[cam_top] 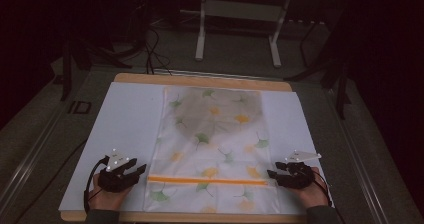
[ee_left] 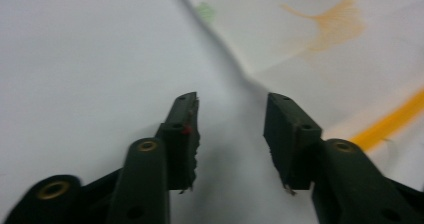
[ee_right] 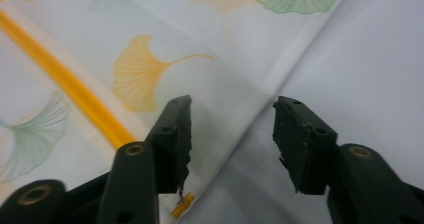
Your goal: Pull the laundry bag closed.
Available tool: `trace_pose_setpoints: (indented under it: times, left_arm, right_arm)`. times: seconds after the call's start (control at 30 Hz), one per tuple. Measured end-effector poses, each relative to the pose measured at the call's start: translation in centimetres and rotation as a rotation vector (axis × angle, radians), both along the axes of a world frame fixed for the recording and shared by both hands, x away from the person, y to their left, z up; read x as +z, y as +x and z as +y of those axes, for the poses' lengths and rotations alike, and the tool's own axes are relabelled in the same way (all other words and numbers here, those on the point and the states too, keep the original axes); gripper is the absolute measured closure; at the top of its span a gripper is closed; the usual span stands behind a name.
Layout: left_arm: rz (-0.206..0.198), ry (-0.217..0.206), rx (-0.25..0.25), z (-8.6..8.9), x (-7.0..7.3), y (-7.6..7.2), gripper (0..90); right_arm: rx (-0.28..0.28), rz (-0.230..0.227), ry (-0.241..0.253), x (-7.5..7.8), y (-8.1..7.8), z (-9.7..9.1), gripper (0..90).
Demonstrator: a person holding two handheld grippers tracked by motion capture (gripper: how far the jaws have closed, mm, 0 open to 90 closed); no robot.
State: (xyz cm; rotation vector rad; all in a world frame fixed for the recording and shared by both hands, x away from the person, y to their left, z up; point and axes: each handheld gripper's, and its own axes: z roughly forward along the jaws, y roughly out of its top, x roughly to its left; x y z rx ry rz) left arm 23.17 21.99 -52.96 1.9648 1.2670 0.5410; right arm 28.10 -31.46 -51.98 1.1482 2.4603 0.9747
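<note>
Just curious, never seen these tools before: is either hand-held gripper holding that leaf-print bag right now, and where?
Nothing is held. The left hand-held gripper and right hand-held gripper stand open at the leaf-print bag's side edges.

High overhead; two close jaw-level views, sharing the cloth [cam_top: 210, 149].

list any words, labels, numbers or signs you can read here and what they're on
"ID": large pale letters on the grey floor left of the table.
Nothing else: the leaf-print bag with its orange zip, the white sheet and both grippers, left and right, carry no readable text.
</note>
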Motion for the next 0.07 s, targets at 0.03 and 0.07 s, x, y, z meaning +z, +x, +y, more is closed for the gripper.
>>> trace_pose_setpoints:
  times: [0.03,0.07]
  left_arm:
    - [0.0,0.003,0.015,0.1,-0.09,0.12,53.5]
    - [-0.003,0.011,0.043,0.31,-0.21,0.29,51.9]
  right_arm:
    - [-0.009,-0.002,-0.002,-0.09,0.08,0.03,47.9]
    - [-0.017,-0.001,-0.002,-0.22,0.19,0.04,46.4]
